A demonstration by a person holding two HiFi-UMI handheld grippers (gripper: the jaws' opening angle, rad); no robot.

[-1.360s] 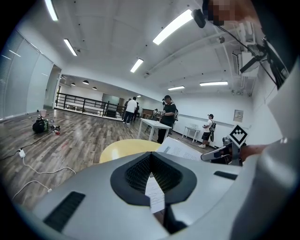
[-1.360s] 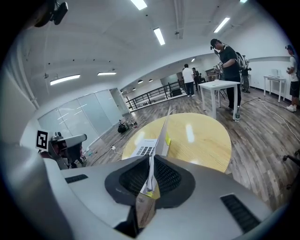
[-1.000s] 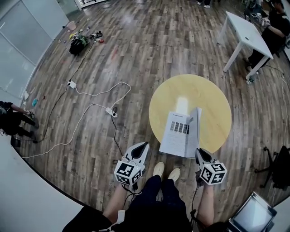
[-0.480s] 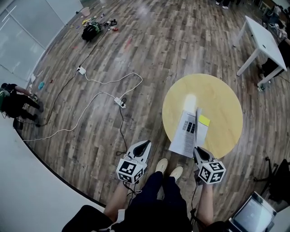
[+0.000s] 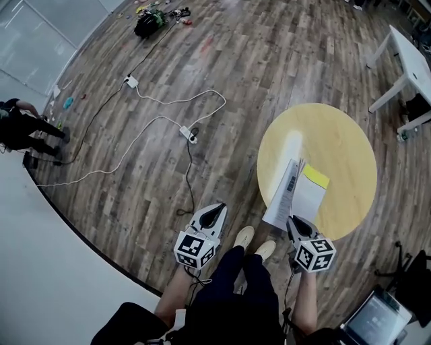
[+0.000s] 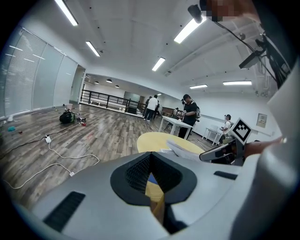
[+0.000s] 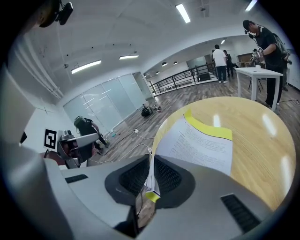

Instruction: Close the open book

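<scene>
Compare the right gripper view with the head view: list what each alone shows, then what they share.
Right gripper view only: the right hand-held gripper plainly shut on a thin white page edge, plus ceiling strip lights. Head view only: the person's pale shoes and that gripper's square-marker cube. Both: the round yellow wooden table and the open white-paged book with a yellow sheet.

Grey-brown wood plank floor [image 5: 222, 60] fills the head view. A round yellow table [image 5: 343, 135] stands at 3 o'clock, a white table [image 5: 404, 64] at 2. White cables [image 5: 155, 121] snake at 10, a black bag [image 5: 146, 25] lies at 11. Ceiling strip lights [image 6: 190, 29] glow overhead.
</scene>
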